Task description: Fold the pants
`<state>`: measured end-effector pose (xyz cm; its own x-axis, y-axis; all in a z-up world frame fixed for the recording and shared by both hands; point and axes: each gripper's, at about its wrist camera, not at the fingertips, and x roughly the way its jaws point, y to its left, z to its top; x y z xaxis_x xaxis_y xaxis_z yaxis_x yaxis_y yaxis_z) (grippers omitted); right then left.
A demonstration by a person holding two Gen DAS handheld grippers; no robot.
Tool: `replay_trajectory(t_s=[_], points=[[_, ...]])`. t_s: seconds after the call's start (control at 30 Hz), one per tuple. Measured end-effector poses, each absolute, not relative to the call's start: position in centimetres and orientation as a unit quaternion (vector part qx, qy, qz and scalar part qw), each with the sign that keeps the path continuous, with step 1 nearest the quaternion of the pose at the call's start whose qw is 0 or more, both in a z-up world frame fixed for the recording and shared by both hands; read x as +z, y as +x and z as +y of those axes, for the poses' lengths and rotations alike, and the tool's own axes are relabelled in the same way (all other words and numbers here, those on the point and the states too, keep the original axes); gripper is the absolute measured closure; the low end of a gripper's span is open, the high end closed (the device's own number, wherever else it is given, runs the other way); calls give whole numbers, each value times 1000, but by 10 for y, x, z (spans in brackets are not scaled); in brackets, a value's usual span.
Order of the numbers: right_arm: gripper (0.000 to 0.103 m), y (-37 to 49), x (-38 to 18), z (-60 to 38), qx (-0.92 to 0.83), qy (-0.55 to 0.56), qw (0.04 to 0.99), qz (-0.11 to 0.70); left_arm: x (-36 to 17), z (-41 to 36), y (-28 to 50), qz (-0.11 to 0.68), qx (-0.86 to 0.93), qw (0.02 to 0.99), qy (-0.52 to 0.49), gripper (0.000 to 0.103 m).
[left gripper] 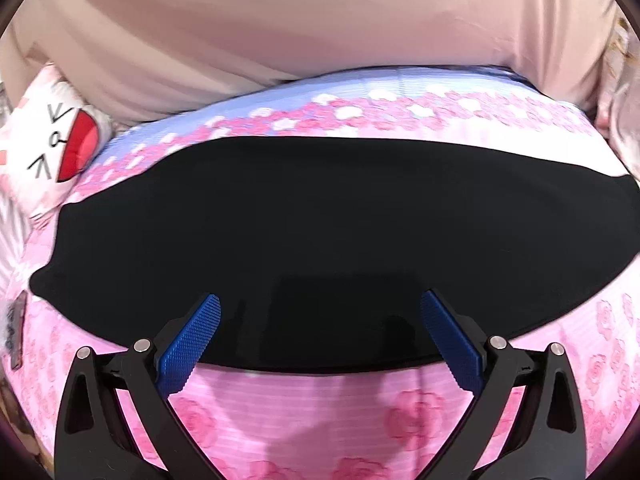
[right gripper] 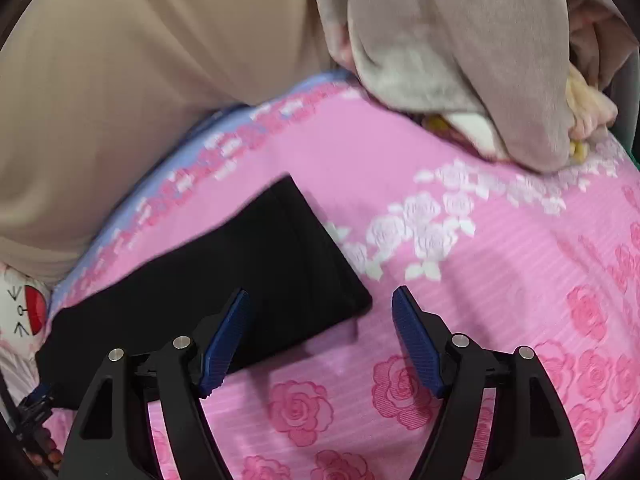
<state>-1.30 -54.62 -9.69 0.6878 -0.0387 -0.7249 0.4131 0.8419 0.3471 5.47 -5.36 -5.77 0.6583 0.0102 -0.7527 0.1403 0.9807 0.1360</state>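
Note:
Black pants (left gripper: pixel 304 224) lie flat in a long folded band across a pink rose-print bedsheet (left gripper: pixel 304 412). My left gripper (left gripper: pixel 320 320) hovers over the band's near edge, jaws wide open, blue pads (left gripper: pixel 192 344) clear of the cloth. In the right wrist view the same pants (right gripper: pixel 240 280) end in a squared corner near the middle. My right gripper (right gripper: pixel 320 320) stands open just at that corner: its left pad (right gripper: pixel 224 340) is over the black cloth, the right pad over bare sheet (right gripper: pixel 500 264). Nothing is pinched in either gripper.
A beige curtain or sheet (left gripper: pixel 280 32) hangs behind the bed. A white cushion with a red mouth print (left gripper: pixel 60 140) lies at the left. A heap of grey-beige fleece and other clothes (right gripper: pixel 460 52) sits at the far right of the bed.

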Motion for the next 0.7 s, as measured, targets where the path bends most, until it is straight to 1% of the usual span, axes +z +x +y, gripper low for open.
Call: replay_trajectory(t_s=[0.13,0.17,0.2,0.23,0.3,0.43,0.6,0.7], points=[[32,-4,-97,-548,-133,265,881,369,-55,-51,46,401,-56,910,86,5],[42,-2,-97,-546,-138,264,880,369,-54,-48,44,399,-56,912,83,5],[81,1,-100,-545,-129,274,876,376,-53,-41,43,396,-54,913,78,5],[84,1,-103,-543,-112,300,871,372,-52,-34,42,394,-50,915,72,5],[85,3,-99,-537,-119,309,871,362,-50,-18,43,392,-43,917,56,5],[85,3,-59,-500,-62,329,888,315,-47,19,44,384,-20,923,29,5],[84,45,1,-390,69,278,907,308,-44,59,46,373,7,928,3,5],[84,75,14,-312,141,234,905,325,-42,88,45,367,16,930,-25,5]])
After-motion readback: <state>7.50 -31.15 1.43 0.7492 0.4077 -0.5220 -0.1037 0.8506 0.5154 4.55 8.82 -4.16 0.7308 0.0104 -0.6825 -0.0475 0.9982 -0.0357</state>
